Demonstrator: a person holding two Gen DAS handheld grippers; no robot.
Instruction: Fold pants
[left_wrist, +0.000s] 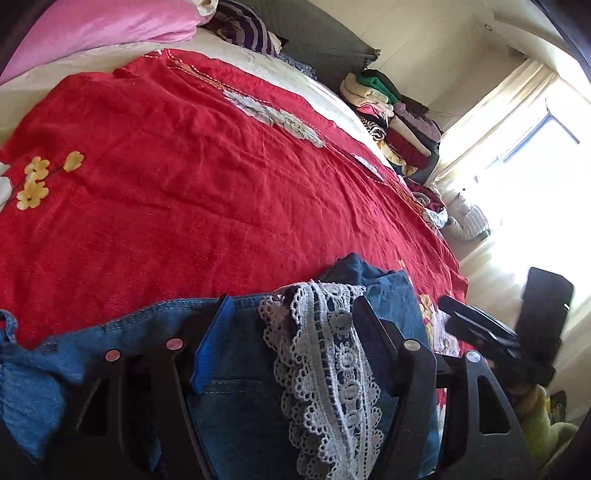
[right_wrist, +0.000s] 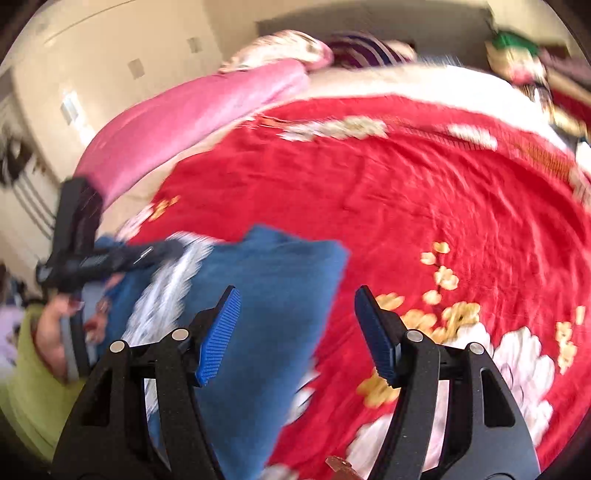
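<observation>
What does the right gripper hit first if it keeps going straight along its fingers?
Most likely the red bedspread. The right gripper stands open with nothing between its fingers; the folded denim pants lie just left of that line, under the left finger. The frame is blurred, so depth is uncertain.

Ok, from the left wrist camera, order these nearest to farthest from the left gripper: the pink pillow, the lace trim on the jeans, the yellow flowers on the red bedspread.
1. Lace trim: between the open jaws of the left gripper, lying on the jeans.
2. Yellow flowers: farther up the red bedspread, at the left edge.
3. Pink pillow: at the far end of the bed, upper left.
</observation>
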